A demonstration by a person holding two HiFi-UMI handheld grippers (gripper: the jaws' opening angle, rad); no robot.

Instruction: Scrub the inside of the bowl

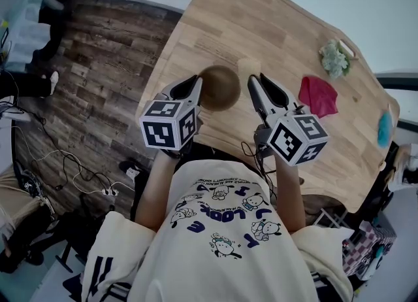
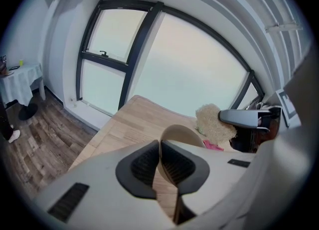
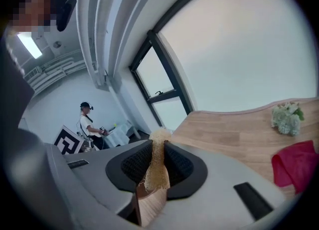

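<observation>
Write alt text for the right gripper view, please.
The right gripper is shut on a beige fibrous scrubber that pokes up between its pads. Beyond it is a wooden table with a red cloth at right.

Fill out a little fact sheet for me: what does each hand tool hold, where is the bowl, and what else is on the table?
left gripper: shut on the rim of the bowl
right gripper: shut on a loofah scrubber
bowl: brown, near the edge of the wooden table
scrubber position: beside the bowl, seemingly not yet inside it
also on table: red cloth, small bunch of pale flowers
</observation>
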